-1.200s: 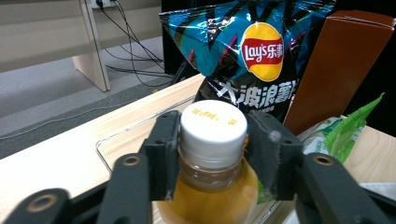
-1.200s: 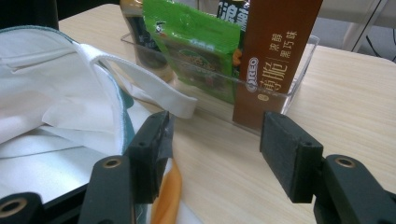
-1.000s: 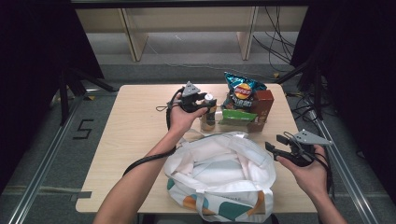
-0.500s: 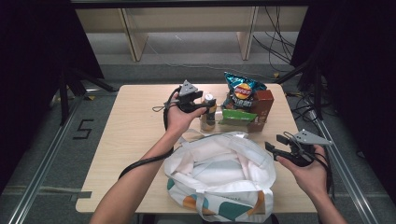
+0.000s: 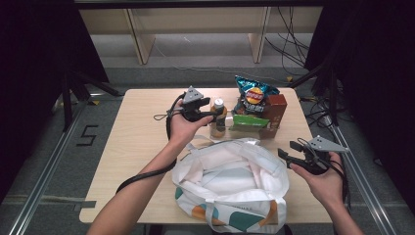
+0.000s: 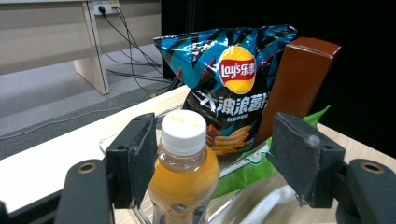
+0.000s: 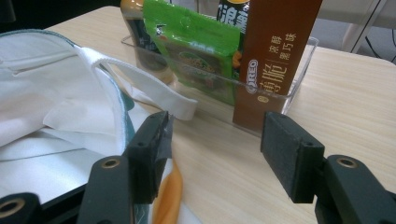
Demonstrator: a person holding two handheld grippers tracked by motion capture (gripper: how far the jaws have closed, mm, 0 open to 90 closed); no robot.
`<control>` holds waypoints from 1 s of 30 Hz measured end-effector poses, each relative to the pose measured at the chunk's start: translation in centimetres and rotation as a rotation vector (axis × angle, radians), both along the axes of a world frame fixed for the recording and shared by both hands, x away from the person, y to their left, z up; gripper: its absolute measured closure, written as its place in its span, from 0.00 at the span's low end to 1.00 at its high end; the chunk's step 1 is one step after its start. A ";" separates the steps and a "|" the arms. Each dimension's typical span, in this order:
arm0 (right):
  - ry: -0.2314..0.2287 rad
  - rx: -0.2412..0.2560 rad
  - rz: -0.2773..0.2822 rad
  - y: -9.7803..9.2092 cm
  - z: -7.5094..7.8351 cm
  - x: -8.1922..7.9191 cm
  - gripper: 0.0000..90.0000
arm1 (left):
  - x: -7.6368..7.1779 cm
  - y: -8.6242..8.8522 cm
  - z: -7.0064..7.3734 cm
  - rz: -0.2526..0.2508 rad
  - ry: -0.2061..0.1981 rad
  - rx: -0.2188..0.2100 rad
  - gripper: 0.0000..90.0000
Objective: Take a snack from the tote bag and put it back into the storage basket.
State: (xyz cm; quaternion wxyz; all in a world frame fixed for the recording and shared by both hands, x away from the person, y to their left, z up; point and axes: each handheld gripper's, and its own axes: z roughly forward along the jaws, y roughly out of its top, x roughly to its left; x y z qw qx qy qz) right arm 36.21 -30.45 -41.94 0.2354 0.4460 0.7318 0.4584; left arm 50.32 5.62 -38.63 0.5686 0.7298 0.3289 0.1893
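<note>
Grey flooring and pale shelving lay beyond the wooden table (image 5: 137, 147), which carried a clear tray (image 7: 299, 60) of snacks at its far side. Taking that tray as the landmark, the juice bottle (image 6: 183, 172) stood upright at its left end, with the blue chip bag (image 6: 229, 88) behind it, the brown box (image 5: 275, 111) at the tray's right end and a green pouch (image 7: 196, 51) between them. The person's left forearm stretched forward from the near edge, wrist level, bringing the left gripper (image 5: 211, 115) up to the bottle; in the left gripper view its jaws stood wide apart, the bottle's white cap between them, one pad just beside the cap, nothing clamped. The right hand (image 5: 320, 178) hovered near the tray's right front, palm up, holding the right gripper (image 5: 288, 151) with jaws parted and empty, pointed toward the box. A white tote bag (image 5: 230, 181) lay open just in front of the tray.
</note>
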 end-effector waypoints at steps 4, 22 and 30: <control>0.013 0.002 -0.004 0.0 0.1 -0.1 0.48 | -0.8 0.4 0.3 -0.017 -0.005 -0.011 0.34; -0.008 -0.017 -0.002 0.0 0.2 0.0 0.48 | -4.3 2.2 1.0 -0.042 0.001 -0.025 0.33; -0.026 -0.007 0.010 -0.1 0.3 0.1 0.48 | -5.6 3.3 0.8 -0.043 0.001 -0.020 0.33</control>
